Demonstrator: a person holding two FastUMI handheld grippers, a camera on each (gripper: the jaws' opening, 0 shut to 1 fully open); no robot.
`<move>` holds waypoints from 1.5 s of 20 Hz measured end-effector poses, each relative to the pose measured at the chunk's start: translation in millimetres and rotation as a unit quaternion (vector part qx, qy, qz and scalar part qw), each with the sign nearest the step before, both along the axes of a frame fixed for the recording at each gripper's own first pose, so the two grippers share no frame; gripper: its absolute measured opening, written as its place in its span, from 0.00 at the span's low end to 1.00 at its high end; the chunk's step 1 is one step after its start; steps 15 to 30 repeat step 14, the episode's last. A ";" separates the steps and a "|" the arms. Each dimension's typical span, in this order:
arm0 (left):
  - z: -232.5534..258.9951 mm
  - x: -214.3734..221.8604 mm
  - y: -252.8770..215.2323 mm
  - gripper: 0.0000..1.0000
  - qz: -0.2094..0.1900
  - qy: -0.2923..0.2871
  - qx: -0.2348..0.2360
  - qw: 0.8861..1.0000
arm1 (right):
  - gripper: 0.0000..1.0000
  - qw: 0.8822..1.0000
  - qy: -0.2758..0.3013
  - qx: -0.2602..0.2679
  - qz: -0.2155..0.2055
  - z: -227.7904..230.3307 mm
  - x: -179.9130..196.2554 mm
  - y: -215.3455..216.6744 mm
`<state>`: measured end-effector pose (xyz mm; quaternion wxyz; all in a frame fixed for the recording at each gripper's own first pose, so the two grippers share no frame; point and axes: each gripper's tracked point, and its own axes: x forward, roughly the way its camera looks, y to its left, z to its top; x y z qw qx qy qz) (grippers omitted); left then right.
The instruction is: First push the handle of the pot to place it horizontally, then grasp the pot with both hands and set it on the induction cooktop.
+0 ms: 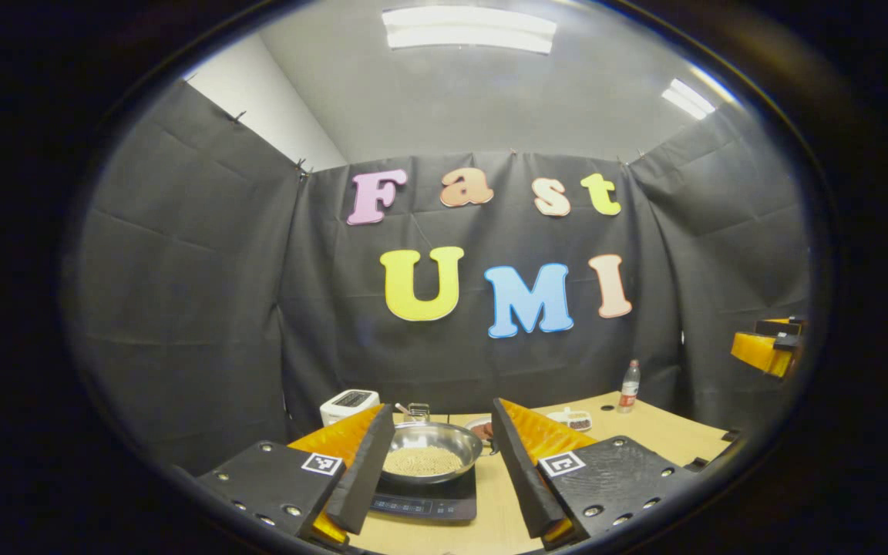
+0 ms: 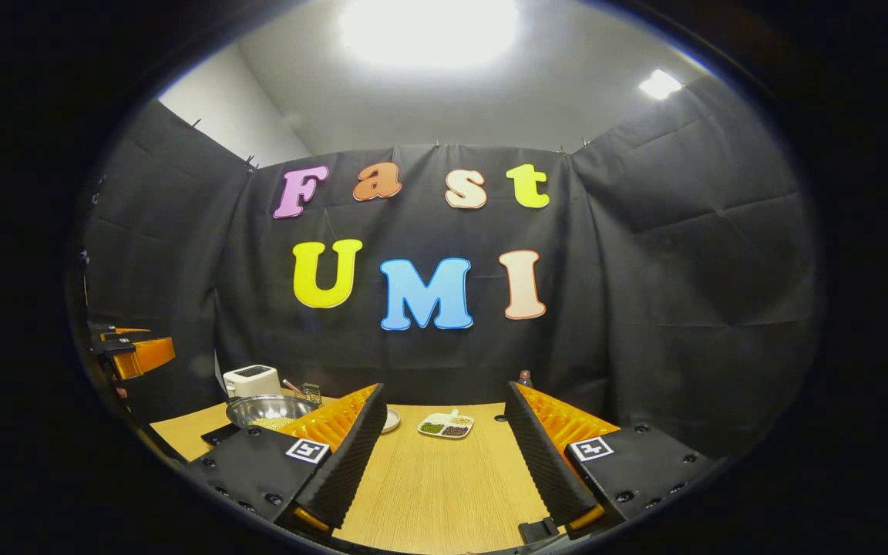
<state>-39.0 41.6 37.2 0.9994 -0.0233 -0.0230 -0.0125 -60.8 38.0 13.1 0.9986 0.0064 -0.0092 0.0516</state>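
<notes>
A steel pot (image 1: 432, 447) with pale grains in it sits on the black induction cooktop (image 1: 425, 505) in the left gripper view. My left gripper (image 1: 442, 407) is open and held back from the pot, its fingers framing it without touching. I cannot make out the pot's handle. In the right gripper view the pot (image 2: 270, 410) is at the far left, behind one finger. My right gripper (image 2: 445, 388) is open over bare table, holding nothing. Each gripper also appears raised at the edge of the other's view, the right gripper (image 1: 769, 347) and the left gripper (image 2: 132, 351).
On the wooden table (image 2: 444, 478) a white toaster (image 1: 348, 405) and a small glass (image 1: 418, 411) stand behind the pot. A white divided dish (image 2: 445, 425) lies mid-table, and a small plate (image 2: 390, 420) lies beside it. A bottle (image 1: 628, 387) stands by the back wall.
</notes>
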 end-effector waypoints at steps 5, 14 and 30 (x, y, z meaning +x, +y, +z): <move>1.1 1.5 -1.7 0.77 0.003 -0.003 0.005 1.000 | 0.97 1.000 -0.002 -0.002 0.001 2.6 2.6 1.1; 0.0 3.1 -5.5 0.75 0.001 -0.005 0.007 1.000 | 0.97 1.000 0.003 -0.007 0.003 -1.9 6.9 4.0; 0.0 3.1 -5.5 0.75 0.001 -0.005 0.007 1.000 | 0.97 1.000 0.003 -0.007 0.003 -1.9 6.9 4.0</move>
